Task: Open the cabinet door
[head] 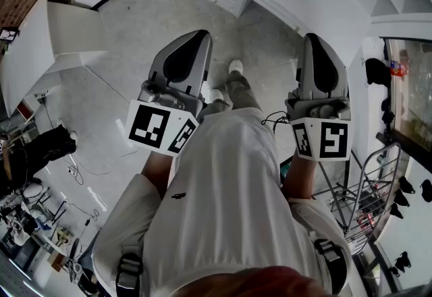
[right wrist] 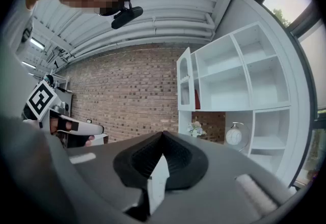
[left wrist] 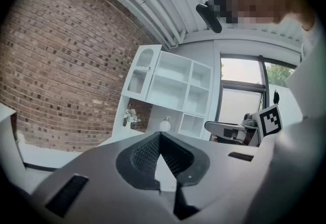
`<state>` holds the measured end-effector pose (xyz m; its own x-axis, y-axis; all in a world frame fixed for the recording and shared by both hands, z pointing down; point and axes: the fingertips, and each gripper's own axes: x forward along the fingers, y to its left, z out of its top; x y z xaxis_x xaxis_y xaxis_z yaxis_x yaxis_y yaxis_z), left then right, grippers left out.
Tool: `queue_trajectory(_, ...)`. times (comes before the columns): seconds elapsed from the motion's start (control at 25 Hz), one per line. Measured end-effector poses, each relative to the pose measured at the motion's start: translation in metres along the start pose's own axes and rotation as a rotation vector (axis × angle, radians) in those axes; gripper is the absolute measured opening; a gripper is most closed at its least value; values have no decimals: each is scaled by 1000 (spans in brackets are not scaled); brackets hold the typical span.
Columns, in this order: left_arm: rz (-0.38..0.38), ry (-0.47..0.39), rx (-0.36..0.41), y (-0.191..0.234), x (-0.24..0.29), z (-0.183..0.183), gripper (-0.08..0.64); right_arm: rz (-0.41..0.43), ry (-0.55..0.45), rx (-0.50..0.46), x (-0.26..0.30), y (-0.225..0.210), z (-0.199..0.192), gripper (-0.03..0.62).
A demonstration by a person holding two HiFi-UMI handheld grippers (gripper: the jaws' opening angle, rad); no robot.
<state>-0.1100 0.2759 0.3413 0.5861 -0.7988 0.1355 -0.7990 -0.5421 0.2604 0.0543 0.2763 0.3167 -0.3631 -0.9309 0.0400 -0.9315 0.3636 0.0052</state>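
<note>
Right gripper view: the windowed cabinet door [right wrist: 185, 81] is seen at the white shelf unit's [right wrist: 239, 80] upper left, well apart from the empty, clenched left gripper [left wrist: 159, 135] and right gripper [right wrist: 163, 134], and is judged light, stiff, fragile, best taken at its free edge.

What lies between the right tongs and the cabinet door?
Nothing: in the right gripper view, the shut right tongs stand well short of the cabinet door, open air between; flowers sit below it.
</note>
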Motion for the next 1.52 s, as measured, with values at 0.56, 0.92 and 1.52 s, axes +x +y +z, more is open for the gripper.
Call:
queue_trajectory(0.56,10,-53,-2,-49,-60,14,11,-4,-106,34,-72,7,48,11)
queue_trajectory(0.92,-8,-2,68,-113,-10,-1,9,-5,-116,70,-100,-61,31,11)
queue_trajectory(1.52,54,-28,131,-180,34,-11,9,70,-208,97,-129,-130,32,11)
